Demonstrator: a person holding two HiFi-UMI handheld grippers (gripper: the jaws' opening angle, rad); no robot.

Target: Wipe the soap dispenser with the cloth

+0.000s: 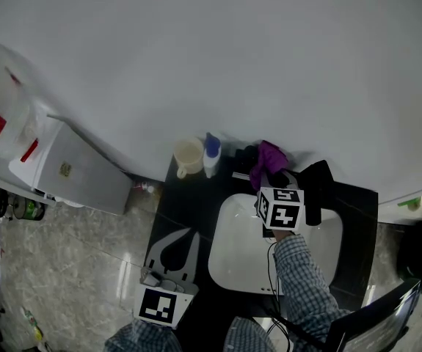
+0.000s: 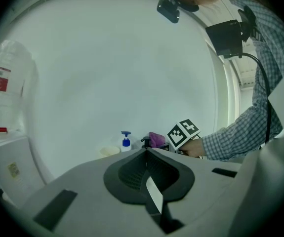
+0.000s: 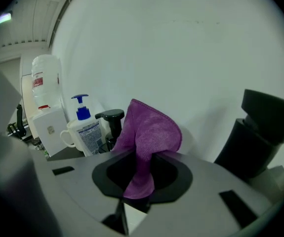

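Observation:
A black pump soap dispenser [image 1: 247,155] [image 3: 113,121] stands at the back of the black counter [image 1: 357,211], left of the tap. My right gripper [image 1: 266,176] [image 3: 144,154] is shut on a purple cloth [image 1: 271,156] [image 3: 150,130]. The cloth bunches up above the jaws and lies against the dispenser's right side. In the left gripper view the cloth [image 2: 156,138] and the dispenser [image 2: 144,142] are small and far off. My left gripper [image 1: 193,232] [image 2: 146,151] hangs low at the counter's left front, shut with nothing in it.
A white bottle with a blue pump [image 1: 211,152] [image 3: 86,128] and a cream mug [image 1: 188,156] [image 3: 68,132] stand left of the dispenser. A black tap [image 1: 318,185] [image 3: 260,137] overhangs the white sink [image 1: 229,251]. A white water cooler [image 1: 71,167] is on the left.

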